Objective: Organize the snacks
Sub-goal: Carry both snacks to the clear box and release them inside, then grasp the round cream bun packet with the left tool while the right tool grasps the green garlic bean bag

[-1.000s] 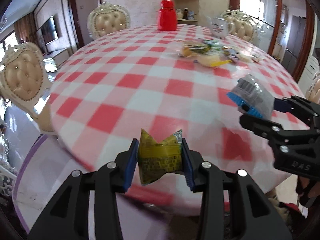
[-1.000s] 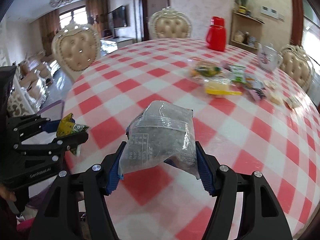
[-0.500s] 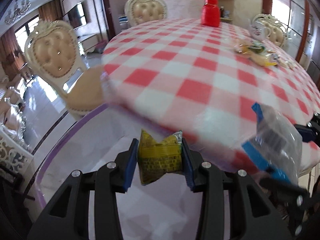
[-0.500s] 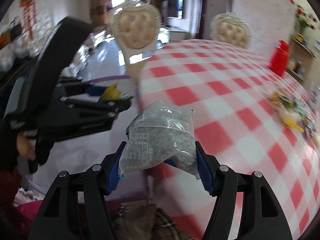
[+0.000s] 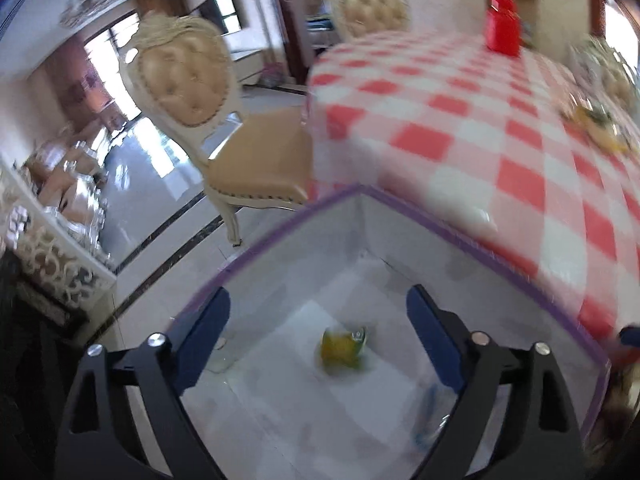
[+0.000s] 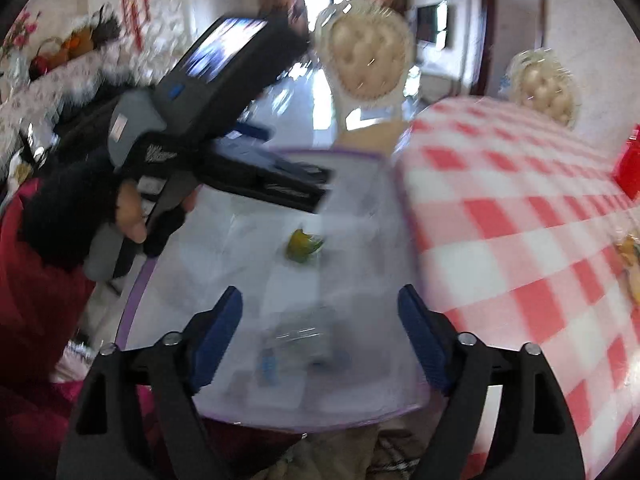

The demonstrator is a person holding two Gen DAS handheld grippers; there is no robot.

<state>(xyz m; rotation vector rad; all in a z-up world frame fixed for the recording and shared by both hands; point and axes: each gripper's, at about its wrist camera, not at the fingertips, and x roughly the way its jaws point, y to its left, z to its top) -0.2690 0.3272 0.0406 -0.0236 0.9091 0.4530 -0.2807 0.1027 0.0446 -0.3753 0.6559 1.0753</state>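
A clear storage bin with a purple rim (image 5: 472, 242) stands beside the table. The yellow-green snack packet (image 5: 343, 349) lies on the bin's floor; it also shows in the right wrist view (image 6: 303, 245). The clear bag of dark snacks (image 6: 304, 344) lies blurred in the bin (image 6: 256, 412) below my right gripper. My left gripper (image 5: 318, 338) is open and empty above the bin. My right gripper (image 6: 320, 332) is open and empty above the bin. The left gripper's body (image 6: 224, 128) shows at the bin's far left side.
The round table with a red-and-white checked cloth (image 5: 500, 128) is right of the bin. A red jug (image 5: 502, 26) and a pile of snacks (image 5: 596, 126) are on it. A cream padded chair (image 5: 224, 120) stands beyond the bin.
Both grippers moved from over the table to above the bin and opened. The yellow-green packet and the clear bag dropped into the bin.
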